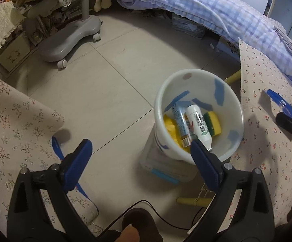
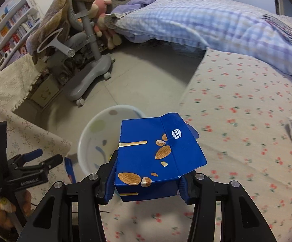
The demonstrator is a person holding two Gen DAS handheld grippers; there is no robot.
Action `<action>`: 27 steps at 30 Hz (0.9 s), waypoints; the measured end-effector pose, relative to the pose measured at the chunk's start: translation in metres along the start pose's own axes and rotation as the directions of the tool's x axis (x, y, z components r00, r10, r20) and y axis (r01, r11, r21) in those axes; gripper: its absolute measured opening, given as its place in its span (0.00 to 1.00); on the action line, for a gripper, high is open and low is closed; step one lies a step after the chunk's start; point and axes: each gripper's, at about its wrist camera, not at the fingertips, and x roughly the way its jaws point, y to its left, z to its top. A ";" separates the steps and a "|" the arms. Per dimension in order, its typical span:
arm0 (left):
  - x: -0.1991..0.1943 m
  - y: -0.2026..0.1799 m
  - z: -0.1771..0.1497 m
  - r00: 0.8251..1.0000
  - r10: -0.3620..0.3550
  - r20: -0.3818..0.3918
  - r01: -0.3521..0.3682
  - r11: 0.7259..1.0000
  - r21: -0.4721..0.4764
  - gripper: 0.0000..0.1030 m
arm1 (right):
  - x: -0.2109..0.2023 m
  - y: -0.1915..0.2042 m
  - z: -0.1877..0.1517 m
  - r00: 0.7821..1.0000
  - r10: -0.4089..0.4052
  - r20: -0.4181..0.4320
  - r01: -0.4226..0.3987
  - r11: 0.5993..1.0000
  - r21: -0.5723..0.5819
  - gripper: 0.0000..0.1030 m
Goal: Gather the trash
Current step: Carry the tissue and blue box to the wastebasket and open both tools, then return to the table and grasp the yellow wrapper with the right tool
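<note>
With the left gripper empty and wide, the right gripper clamps the blue carton beside the bucket; it should carry the carton fully over the rim before releasing.

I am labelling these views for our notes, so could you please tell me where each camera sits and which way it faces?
Left wrist: sits on the left gripper, looking down at the grey tiled floor and the white plastic bucket holding trash; its open blue-padded jaws show.
Right wrist: sits on the right gripper, looking down over the cherry-print cloth; its jaws clamp a blue almond-print carton, and the person's hand shows.
Shared: bucket, grey wheeled chair base, checked blue quilt.
</note>
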 end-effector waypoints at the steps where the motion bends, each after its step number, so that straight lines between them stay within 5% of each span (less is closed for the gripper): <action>1: 0.000 0.003 0.000 1.000 0.000 -0.003 0.000 1.000 -0.007 0.95 | 0.006 0.006 0.001 1.000 0.009 -0.003 -0.009 1.000 -0.005 0.50; 7: -0.004 0.013 -0.001 1.000 -0.008 -0.005 0.007 0.999 -0.034 0.95 | 0.032 0.031 0.005 0.999 0.040 -0.008 -0.040 0.999 -0.021 0.53; 10: -0.004 0.014 0.000 1.000 -0.011 -0.010 0.010 0.999 -0.037 0.95 | 0.038 0.038 0.004 0.998 0.066 -0.014 -0.066 0.997 -0.026 0.77; 18: -0.008 0.003 0.000 0.999 -0.046 -0.012 0.045 0.999 -0.029 0.95 | 0.010 0.018 0.003 1.000 -0.002 0.029 0.002 1.000 0.008 0.77; 27: -0.010 -0.044 0.005 0.994 -0.106 -0.022 0.107 0.994 0.022 0.95 | -0.052 -0.068 -0.009 0.975 -0.205 0.082 0.195 0.974 0.111 0.78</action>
